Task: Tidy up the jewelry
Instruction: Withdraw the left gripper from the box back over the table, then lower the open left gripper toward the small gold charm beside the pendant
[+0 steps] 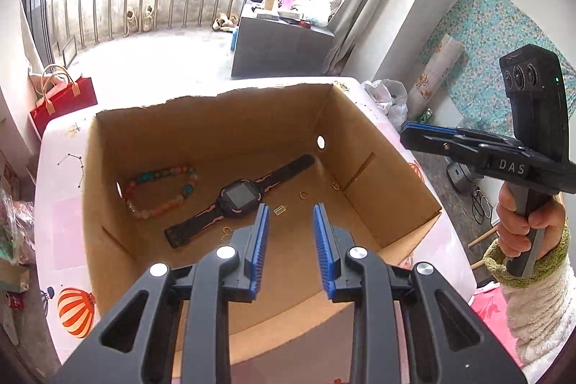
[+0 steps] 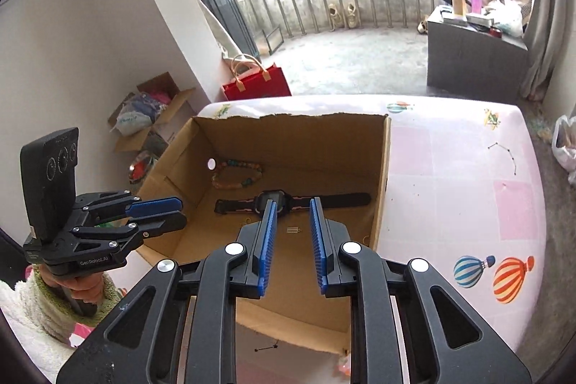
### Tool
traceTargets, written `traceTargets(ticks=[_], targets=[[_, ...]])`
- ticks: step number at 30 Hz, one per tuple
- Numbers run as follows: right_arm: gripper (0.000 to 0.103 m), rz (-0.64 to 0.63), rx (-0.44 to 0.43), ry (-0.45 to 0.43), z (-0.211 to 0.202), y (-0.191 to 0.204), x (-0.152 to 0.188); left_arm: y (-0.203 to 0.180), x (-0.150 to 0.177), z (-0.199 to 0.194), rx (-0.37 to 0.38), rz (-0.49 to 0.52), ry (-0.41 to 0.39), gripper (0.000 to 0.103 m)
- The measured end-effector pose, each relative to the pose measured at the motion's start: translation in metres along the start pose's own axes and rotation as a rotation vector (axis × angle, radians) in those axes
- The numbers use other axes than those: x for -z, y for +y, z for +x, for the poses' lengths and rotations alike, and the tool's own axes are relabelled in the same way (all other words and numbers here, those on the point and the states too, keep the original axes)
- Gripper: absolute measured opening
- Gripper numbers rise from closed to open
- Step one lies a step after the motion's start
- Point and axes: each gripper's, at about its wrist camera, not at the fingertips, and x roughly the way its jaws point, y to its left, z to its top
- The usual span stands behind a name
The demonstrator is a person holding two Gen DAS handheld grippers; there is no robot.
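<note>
An open cardboard box [image 1: 388,182] [image 2: 381,175] stands on a pink table. Inside lie a coloured bead bracelet [image 1: 160,191] [image 2: 235,175], a black smartwatch [image 1: 239,198] [image 2: 291,198], a small gold charm [image 1: 280,210] [image 2: 292,230], gold rings [image 1: 304,194] [image 1: 336,186] and a thin gold piece [image 1: 226,234]. My left gripper [image 1: 291,209] is open and empty above the box's near side; it also shows in the right wrist view [image 2: 180,209]. My right gripper [image 2: 291,202] is open and empty over the box, above the watch; it also shows in the left wrist view [image 1: 408,132].
The pink tablecloth [image 2: 464,189] with balloon prints extends right of the box. A red bag [image 1: 61,101] stands on the floor behind the table. A grey cabinet [image 2: 471,60] with clutter stands by the balcony railing. A box of bags [image 2: 151,117] sits by the wall.
</note>
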Motion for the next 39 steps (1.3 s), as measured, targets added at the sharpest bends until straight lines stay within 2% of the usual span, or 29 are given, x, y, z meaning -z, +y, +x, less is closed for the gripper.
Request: traceTargets(ticks=[7,12,17,22,27,30,36,39], targets=[[0.026,0.025,-0.068,-0.08,-0.044,0.016,0.04,-0.012,0.038,-0.047,0.015,0.085,-0.066,0.029],[0.029,0.012,-0.059,-0.034,-0.039,0.035,0.087,-0.02,0.073,-0.056,0.023,0.146,-0.036,0.036],[0.029,0.084,-0.007,0.085,0.0,0.038,0.137,-0.026,0.105,-0.022,0.038,0.11,0.066,0.04],[0.029,0.112,0.114,0.152,0.037,0.037,0.162,-0.042,0.119,0.017,-0.008,0.136,0.075,0.04],[0.029,0.124,0.16,0.154,0.049,0.034,0.167,-0.062,0.12,0.04,-0.046,0.247,0.048,0.04],[0.029,0.12,0.157,0.139,0.049,0.033,0.167,-0.068,0.119,0.053,-0.071,0.314,0.045,0.04],[0.029,0.114,0.141,0.122,0.045,0.029,0.171,-0.073,0.116,0.073,-0.058,0.367,0.076,0.039],[0.029,0.125,0.128,0.114,0.037,0.026,0.179,-0.076,0.116,0.078,-0.054,0.389,0.095,0.032]])
